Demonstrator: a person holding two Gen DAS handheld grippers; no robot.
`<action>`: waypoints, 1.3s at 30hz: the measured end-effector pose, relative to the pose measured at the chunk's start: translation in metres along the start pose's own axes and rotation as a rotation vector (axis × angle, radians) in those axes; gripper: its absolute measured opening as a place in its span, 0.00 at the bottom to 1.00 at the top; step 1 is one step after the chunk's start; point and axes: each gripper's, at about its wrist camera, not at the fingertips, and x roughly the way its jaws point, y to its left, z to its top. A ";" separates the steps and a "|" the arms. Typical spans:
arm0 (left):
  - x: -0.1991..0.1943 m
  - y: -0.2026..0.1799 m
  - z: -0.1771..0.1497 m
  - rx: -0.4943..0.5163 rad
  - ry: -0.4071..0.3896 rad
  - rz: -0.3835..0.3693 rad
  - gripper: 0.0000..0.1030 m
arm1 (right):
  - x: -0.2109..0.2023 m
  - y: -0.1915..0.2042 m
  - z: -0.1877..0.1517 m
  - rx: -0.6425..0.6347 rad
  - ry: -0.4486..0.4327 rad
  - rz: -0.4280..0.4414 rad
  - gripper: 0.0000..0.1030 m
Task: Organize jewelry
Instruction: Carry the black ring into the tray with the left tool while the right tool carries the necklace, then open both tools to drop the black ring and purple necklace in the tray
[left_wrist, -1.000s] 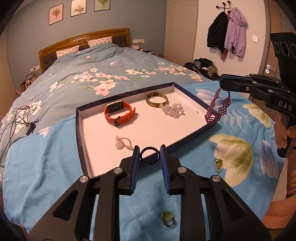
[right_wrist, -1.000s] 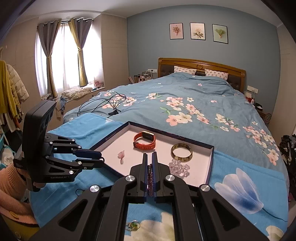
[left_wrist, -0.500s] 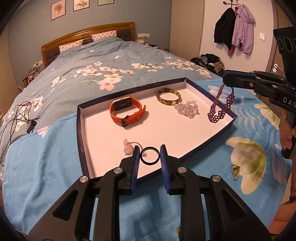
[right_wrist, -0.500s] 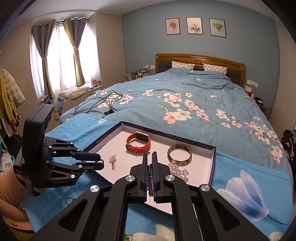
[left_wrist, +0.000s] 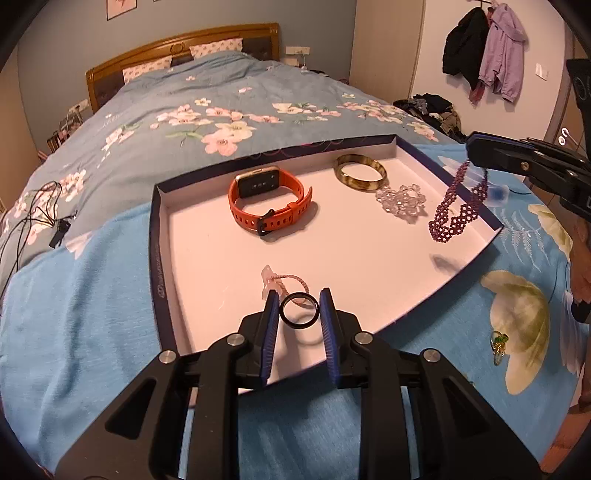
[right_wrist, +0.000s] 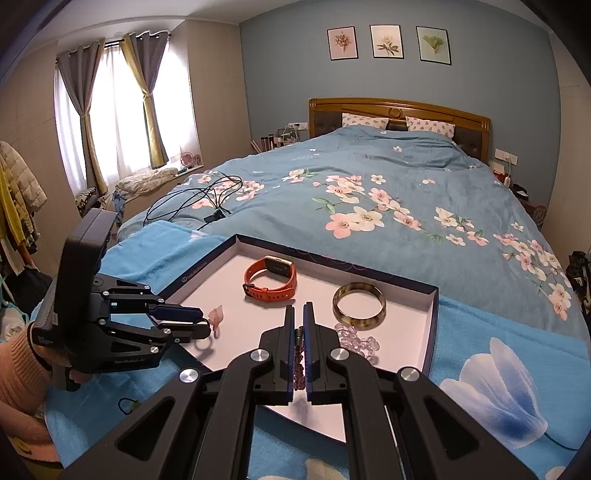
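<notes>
Bedroom light is falling on a floral bed (right_wrist: 369, 206) carrying a shallow tray (left_wrist: 157, 236). Left tongs (left_wrist: 299, 314) are pinching a black ring (left_wrist: 299, 311) just over the tray's near edge; right tongs (right_wrist: 299, 325) are clamping a purple beaded necklace (left_wrist: 456, 206) that is dangling over the far side. Judging risks: the ring could roll off on release, and the swinging beads could snag the clear bracelet (left_wrist: 400, 201). Lettering on the tongs is reading partly "GenRobot"; the tray's rim print is illegible.
</notes>
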 end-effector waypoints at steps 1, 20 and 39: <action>0.004 0.001 0.001 -0.005 0.009 -0.001 0.22 | 0.001 -0.001 0.000 0.002 0.002 0.000 0.03; 0.032 -0.008 0.036 0.013 0.014 0.005 0.22 | 0.031 -0.020 0.000 0.044 0.055 0.009 0.03; 0.013 -0.011 0.034 -0.006 -0.037 -0.011 0.46 | 0.048 -0.044 -0.007 0.131 0.091 -0.057 0.13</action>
